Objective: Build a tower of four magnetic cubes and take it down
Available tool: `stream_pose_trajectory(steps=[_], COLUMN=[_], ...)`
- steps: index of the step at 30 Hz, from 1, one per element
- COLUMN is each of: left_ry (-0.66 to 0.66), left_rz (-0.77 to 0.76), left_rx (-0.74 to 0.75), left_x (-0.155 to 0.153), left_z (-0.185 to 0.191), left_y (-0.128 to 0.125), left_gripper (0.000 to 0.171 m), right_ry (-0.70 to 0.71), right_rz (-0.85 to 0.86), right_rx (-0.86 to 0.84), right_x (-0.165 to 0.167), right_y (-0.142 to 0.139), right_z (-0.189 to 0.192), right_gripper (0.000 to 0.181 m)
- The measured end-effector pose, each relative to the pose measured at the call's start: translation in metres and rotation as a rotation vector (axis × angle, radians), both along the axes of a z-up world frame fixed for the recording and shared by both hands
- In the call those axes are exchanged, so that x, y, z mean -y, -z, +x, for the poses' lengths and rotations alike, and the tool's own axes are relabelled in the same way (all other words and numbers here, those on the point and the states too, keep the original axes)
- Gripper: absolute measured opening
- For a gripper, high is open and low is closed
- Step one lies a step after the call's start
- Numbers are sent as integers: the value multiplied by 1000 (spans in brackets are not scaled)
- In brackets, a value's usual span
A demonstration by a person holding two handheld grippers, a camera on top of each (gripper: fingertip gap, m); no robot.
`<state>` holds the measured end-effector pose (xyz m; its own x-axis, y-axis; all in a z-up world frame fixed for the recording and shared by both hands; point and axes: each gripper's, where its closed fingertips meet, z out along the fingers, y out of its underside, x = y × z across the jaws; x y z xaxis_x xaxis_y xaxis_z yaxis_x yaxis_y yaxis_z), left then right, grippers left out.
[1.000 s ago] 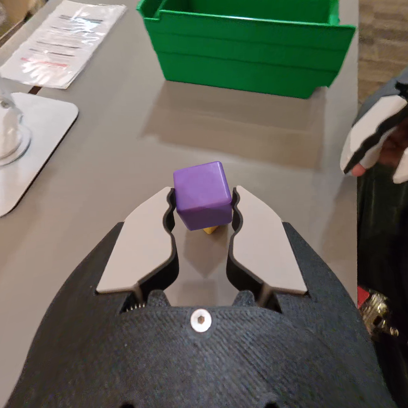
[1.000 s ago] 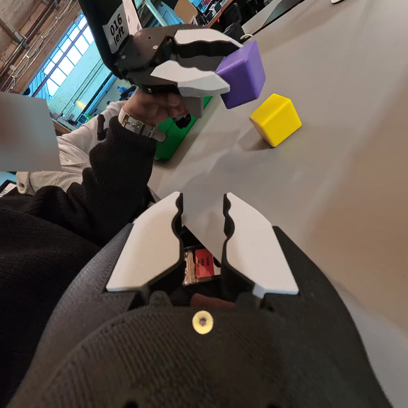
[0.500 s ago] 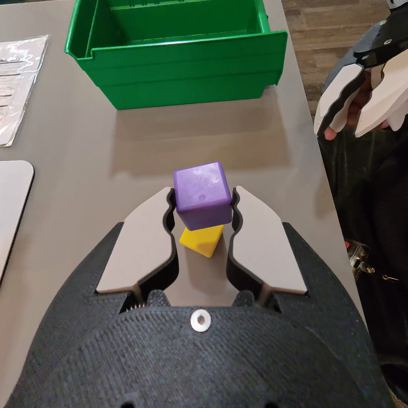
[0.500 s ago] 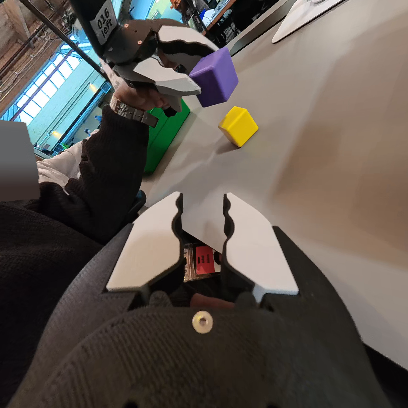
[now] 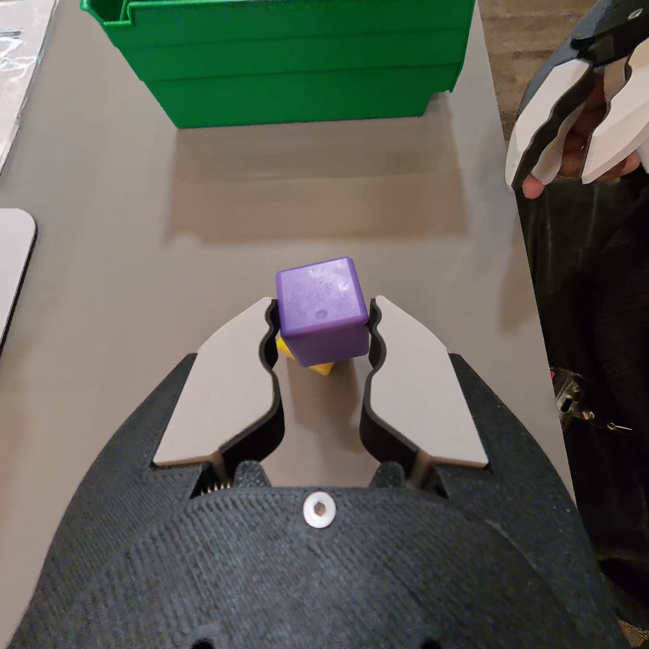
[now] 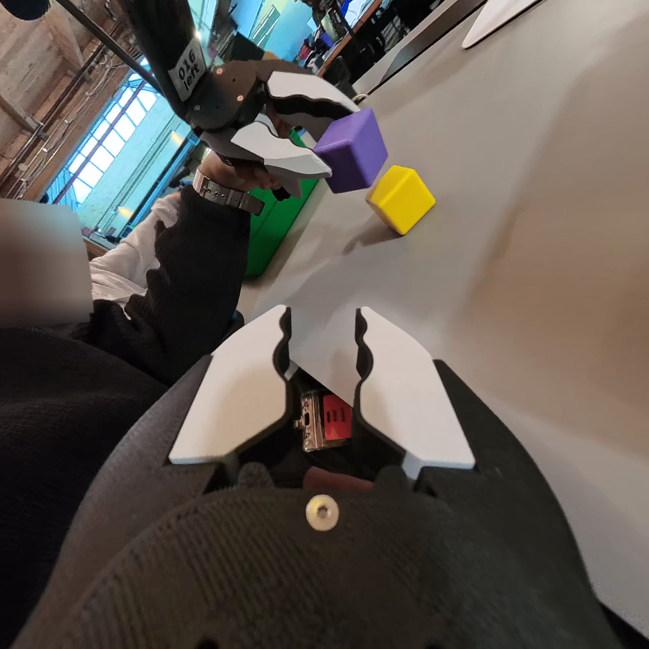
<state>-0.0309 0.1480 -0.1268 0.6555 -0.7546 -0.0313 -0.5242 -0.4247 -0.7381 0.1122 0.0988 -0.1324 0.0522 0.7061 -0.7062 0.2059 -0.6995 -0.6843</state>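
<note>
My left gripper (image 5: 322,309) is shut on a purple cube (image 5: 321,310) and holds it in the air just above a yellow cube (image 5: 321,368) that sits on the grey table (image 5: 105,246); the purple cube hides most of the yellow one. In the right wrist view the purple cube (image 6: 353,154) hangs close above and to the left of the yellow cube (image 6: 402,198), with a small gap between them, and the left gripper (image 6: 326,147) grips it. My right gripper (image 6: 323,316) is open and empty, off the table's near edge; it also shows at the upper right of the left wrist view (image 5: 562,172).
A green plastic bin (image 5: 291,66) stands at the far side of the table. A pale mat (image 5: 14,253) lies at the left edge. The person's dark sleeve and wristwatch (image 6: 224,195) are behind the left gripper. A red-and-metal item (image 6: 326,419) hangs below the right gripper.
My left gripper has carried the purple cube lower and closer over the yellow cube, which is now mostly hidden beneath it. My right gripper has stayed open and nearly still.
</note>
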Motion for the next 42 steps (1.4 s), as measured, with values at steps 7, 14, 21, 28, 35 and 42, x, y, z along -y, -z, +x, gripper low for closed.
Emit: stream_pose_trajectory(steps=[7, 14, 21, 28, 35, 42], left_ry=[-77, -137, -218, -266, -265, -230], left_rz=[23, 7, 8, 15, 9, 12], left_rx=[29, 12, 14, 29, 29, 28], left_x=[23, 53, 82, 99, 101, 93], left_z=[-18, -30, -45, -53, -53, -45], left_y=[-9, 2, 5, 3, 4, 2], left_gripper=[52, 53, 52, 52, 52, 52], right_ry=[-84, -193, -302, -357, -366, -341], right_rz=[-15, -19, -12, -8, 5, 10], right_rx=[-11, -10, -4, -1, 6, 9], right_x=[10, 27, 46, 57, 61, 57], right_y=[-2, -3, -2, -2, -1, 0], right_z=[-19, -42, -62, -71, -73, -68], right_gripper=[35, 35, 35, 35, 35, 35])
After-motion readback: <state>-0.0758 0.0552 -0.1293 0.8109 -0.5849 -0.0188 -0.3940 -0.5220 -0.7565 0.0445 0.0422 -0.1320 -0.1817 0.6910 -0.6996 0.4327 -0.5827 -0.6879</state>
